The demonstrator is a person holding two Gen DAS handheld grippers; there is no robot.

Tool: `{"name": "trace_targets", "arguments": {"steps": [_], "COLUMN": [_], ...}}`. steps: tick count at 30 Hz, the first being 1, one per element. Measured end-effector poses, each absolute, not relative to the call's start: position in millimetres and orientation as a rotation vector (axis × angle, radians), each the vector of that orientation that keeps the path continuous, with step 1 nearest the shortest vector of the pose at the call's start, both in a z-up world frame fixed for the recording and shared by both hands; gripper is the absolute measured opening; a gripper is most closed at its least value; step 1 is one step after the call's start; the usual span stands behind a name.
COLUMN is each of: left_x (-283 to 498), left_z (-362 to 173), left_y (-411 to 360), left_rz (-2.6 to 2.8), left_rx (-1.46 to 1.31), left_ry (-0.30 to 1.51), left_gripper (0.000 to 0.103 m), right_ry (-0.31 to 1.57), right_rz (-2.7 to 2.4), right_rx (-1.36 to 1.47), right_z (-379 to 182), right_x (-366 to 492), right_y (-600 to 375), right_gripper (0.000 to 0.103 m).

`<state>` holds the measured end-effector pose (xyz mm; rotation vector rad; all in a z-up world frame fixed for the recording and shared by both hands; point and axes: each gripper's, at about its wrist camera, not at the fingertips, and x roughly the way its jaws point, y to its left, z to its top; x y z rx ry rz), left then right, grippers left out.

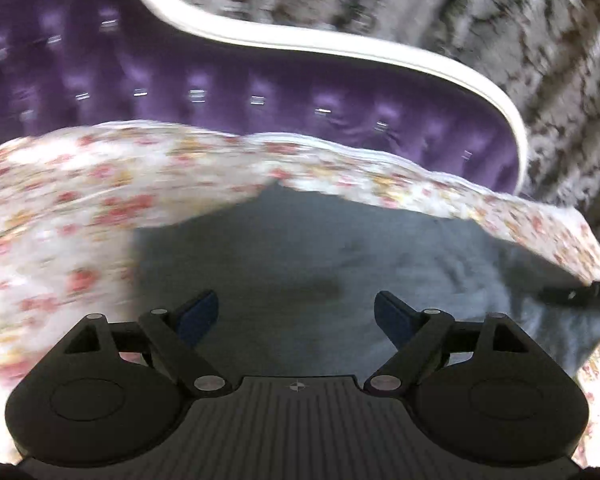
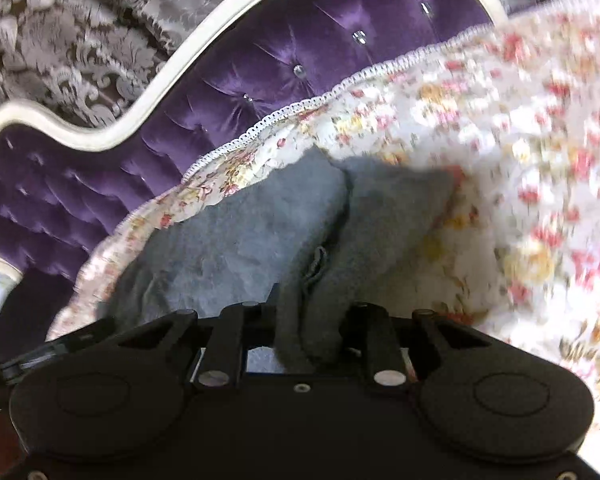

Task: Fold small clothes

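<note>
Left tool [image 1: 296, 316] fingers apart over grey garment [image 1: 300, 248], gripping nothing. Right tool [image 2: 310, 320] clamped on a bunched fold of it [image 2: 312, 280]. Garment lies on floral bedspread [image 2: 520, 140] (purple tufted headboard [image 2: 300, 40] behind)

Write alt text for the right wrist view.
The right claw is shut on a bunched fold of soft grey knit garment lying on a floral quilted bedspread. Behind stands a tufted purple velvet headboard with white trim.

Left tool [image 1: 296, 316], fingers apart, over grey garment [image 1: 300, 248].
</note>
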<state>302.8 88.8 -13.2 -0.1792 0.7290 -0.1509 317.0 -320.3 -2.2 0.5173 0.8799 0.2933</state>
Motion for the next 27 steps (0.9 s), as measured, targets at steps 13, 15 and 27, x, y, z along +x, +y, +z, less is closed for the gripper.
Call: {"name": "trace_targets", "arguments": {"steps": [13,15,27], "left_x": [242.9,237.5,226.5], "left_z": [-26.7,-31.1,-33.0], "left_y": [209.8,218.5,240.6], "left_rz": [-0.050,-0.045,-0.042], "left_rx": [-0.303,-0.312,-0.324], "left_ry": [0.749,0.756,0.753], "left_gripper": [0.085,0.085,0.085], "right_ry": [0.860,0.875,0.734], "right_rz": [0.469,0.517,0.794], "right_rx": [0.080,0.032,-0.087], "right_z": [79.6,70.0,36.6], "right_x": [332.5,332.8,290.9], "right_y": [-123.0,-84.2,3.7], "right_gripper": [0.030,0.030,0.065]}}
